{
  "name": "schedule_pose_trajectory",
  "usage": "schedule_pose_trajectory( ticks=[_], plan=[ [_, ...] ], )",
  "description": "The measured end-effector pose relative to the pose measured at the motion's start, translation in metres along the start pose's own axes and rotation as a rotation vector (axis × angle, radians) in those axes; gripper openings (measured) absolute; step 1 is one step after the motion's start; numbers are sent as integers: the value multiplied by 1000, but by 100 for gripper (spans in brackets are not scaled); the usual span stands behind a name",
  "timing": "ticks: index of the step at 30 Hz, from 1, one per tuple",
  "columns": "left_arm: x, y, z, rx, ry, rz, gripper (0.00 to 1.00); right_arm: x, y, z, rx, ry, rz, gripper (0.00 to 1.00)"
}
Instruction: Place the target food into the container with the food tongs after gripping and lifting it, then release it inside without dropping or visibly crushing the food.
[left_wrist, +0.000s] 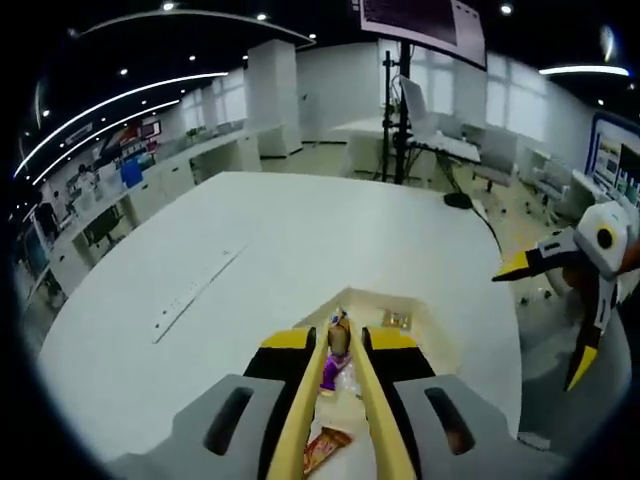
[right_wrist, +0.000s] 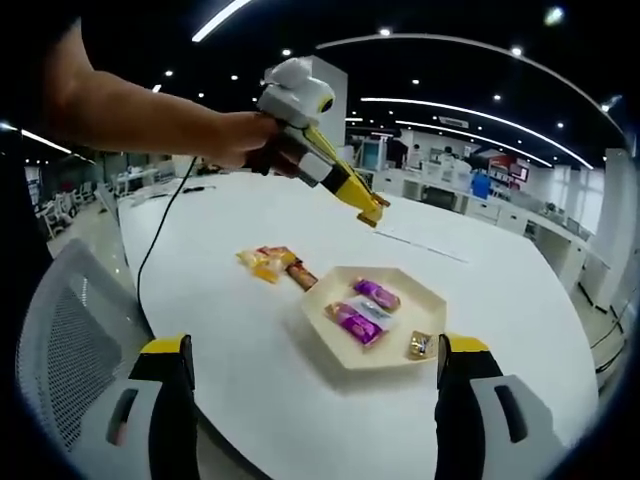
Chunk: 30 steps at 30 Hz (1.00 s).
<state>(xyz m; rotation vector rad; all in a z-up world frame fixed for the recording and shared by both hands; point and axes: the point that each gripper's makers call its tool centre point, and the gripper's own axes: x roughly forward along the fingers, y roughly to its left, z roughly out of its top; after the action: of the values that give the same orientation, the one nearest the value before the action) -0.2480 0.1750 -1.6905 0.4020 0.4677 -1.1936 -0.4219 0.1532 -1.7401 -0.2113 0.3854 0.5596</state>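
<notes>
My left gripper (left_wrist: 340, 340) is shut on yellow food tongs (left_wrist: 300, 420), whose arms nearly meet at the tips. A small brownish piece (left_wrist: 339, 325) seems pinched there, high above the cream hexagonal tray (left_wrist: 425, 312). In the right gripper view a hand holds this left gripper (right_wrist: 345, 185) over the table beyond the tray (right_wrist: 372, 366). The tray holds two purple packets (right_wrist: 375, 293) (right_wrist: 350, 323) and a small gold sweet (right_wrist: 420, 345). My right gripper (right_wrist: 315, 350) stands open near the tray, jaws wide apart; the left gripper view shows it (left_wrist: 548, 315) at the right.
Yellow and orange snack packets (right_wrist: 262, 262) and a brown one (right_wrist: 301, 276) lie on the white table (right_wrist: 220, 330) left of the tray. A black cable (right_wrist: 160, 235) runs across the table's left side. A mesh chair back (right_wrist: 65, 330) stands at the near edge.
</notes>
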Motion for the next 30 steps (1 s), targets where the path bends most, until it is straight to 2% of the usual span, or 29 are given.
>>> schedule_pose_trajectory(
  ticks=[1,3,5,10,24,30],
  plan=[
    [1,-1,7,11,-34,1,20,0,0,0,-1,0,-1,100],
    [-1,-6,8,4,-30,-21,22,0,0,0,-2,0,-2,100],
    [-5,-7,10,38,-44,-30,23,0,0,0,-2,2,-2,100],
    [-15,-6,11,44,-55,-34,24,0,0,0,-4,0,-1,100],
    [-39,13,12,18,-92,-6,25,1,1,0,-6,5,5,100],
    [-49,23,6,31,-95,17,26,1,1,-1,-6,9,7,100]
  ],
)
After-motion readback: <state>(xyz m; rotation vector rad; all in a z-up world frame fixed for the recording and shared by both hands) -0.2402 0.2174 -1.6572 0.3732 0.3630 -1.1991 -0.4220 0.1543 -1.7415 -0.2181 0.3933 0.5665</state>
